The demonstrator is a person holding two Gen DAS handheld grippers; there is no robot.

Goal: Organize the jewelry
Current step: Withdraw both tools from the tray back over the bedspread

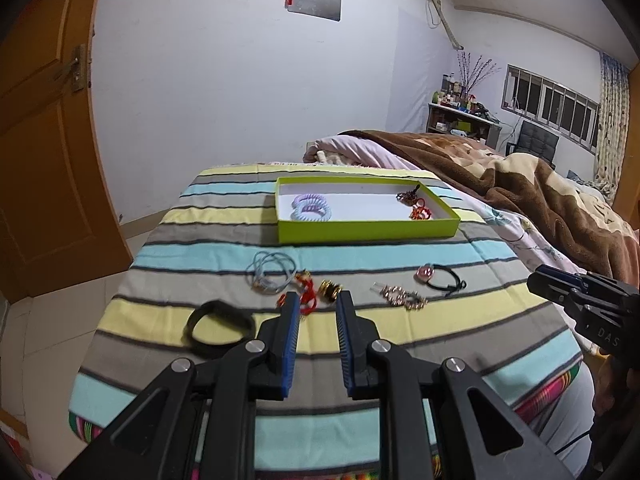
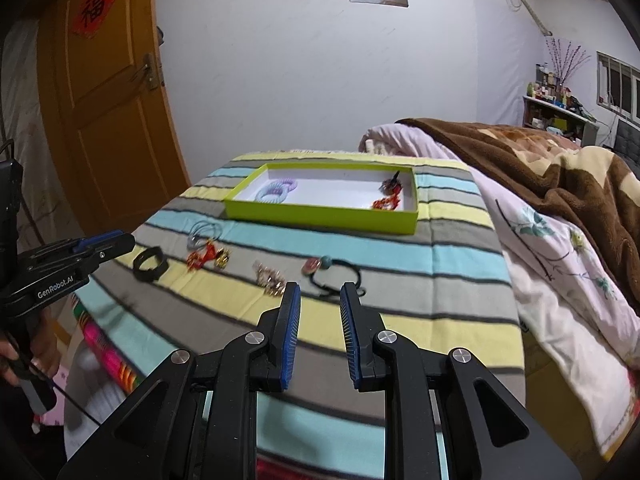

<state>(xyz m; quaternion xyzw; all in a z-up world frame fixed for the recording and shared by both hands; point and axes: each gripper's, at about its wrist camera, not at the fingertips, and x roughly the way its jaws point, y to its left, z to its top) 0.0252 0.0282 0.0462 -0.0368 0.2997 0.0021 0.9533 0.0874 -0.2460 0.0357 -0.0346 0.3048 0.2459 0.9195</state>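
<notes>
Left gripper point(image 1: 318, 300): jaws parted, empty; red-gold charm point(image 1: 308, 294) lay just beyond its tips, likely next. Right gripper point(image 2: 320, 292): parted, empty, black cord bracelet point(image 2: 340, 276) just ahead. Green tray point(image 1: 368, 229) farther off, part-filled.

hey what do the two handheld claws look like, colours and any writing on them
Both are matte black plastic with angular linkage arms, silver round pivot bolts and blue ribbed pads lining the fingers. The left claw carries white "GenRobot.AI" lettering on its side, seen from the right wrist view, with a thin black cable trailing below its handle. The right claw shows white letters "DAS" on its body.
</notes>
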